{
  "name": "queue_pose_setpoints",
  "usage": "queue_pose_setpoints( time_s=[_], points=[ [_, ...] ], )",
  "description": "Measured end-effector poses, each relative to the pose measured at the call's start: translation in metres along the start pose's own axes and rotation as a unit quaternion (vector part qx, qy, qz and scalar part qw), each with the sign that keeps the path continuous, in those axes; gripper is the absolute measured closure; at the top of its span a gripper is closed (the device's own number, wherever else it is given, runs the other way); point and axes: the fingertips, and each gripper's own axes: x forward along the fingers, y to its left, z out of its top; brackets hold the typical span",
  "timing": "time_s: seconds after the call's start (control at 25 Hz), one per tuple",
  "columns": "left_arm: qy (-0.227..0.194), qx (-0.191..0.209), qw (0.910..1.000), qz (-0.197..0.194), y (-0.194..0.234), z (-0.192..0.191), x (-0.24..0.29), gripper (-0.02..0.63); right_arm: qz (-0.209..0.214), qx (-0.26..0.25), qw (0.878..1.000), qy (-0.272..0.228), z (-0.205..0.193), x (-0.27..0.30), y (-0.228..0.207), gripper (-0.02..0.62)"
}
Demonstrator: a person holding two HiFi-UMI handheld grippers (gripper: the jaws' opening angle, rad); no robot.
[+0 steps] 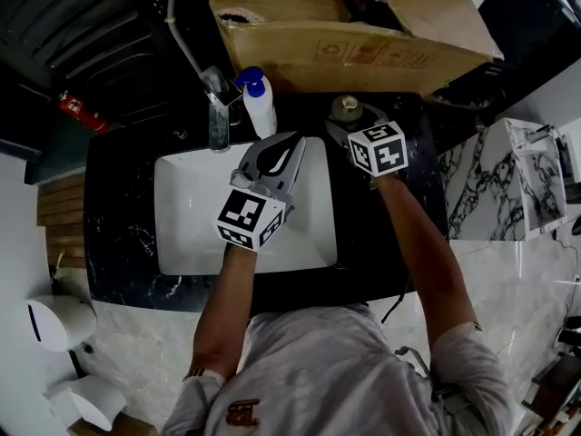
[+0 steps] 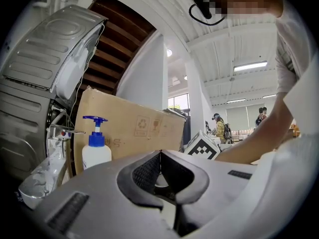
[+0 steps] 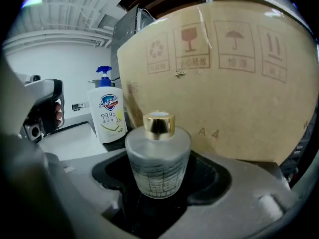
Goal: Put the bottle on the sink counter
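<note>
A squat frosted glass bottle (image 3: 157, 168) with a gold cap stands upright between my right gripper's (image 3: 158, 152) fingertips, which sit against its two sides. From the head view the bottle (image 1: 346, 109) is over the black sink counter (image 1: 118, 216), just behind the basin's right corner, with my right gripper (image 1: 345, 123) reaching to it from the near side. I cannot tell whether its base touches the counter. My left gripper (image 1: 296, 141) hovers over the white basin (image 1: 191, 207) with its jaws closed tip to tip on nothing (image 2: 160, 152).
A white soap dispenser (image 1: 260, 103) with a blue pump stands on the counter behind the basin, beside the faucet (image 1: 219, 107). A large cardboard box (image 1: 345, 25) rises right behind the bottle. A marble wall edge lies to the right.
</note>
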Motion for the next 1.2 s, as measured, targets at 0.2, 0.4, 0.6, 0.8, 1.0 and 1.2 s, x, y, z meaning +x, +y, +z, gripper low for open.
queue_pose_setpoints(
  time_s=[0.2,0.4,0.6,0.8,1.0,1.2],
  points=[
    [0.001,-0.001,1.0,-0.001,-0.002,-0.002,0.0,0.604,-0.006,-0.001,1.0,0.007,0.0,0.003,-0.001,0.267],
    [0.002,-0.001,1.0,-0.001,-0.003,-0.003,-0.003,0.604,-0.014,-0.005,1.0,0.02,-0.003,0.005,-0.002,0.267],
    [0.002,0.0,1.0,-0.003,-0.006,-0.003,-0.007,0.604,-0.006,0.0,0.999,0.033,-0.006,0.006,0.0,0.252],
    [-0.001,0.004,0.9999,-0.011,-0.015,0.002,-0.011,0.604,-0.009,0.0,0.999,0.038,-0.009,-0.009,0.002,0.225],
    [0.003,0.007,0.9999,-0.015,-0.024,0.002,-0.017,0.604,-0.016,-0.003,1.0,0.012,-0.003,-0.046,0.001,0.225],
    [0.006,0.014,0.9996,-0.023,-0.038,0.01,-0.024,0.604,0.01,0.002,0.997,-0.07,0.028,-0.106,0.024,0.228]
  ],
)
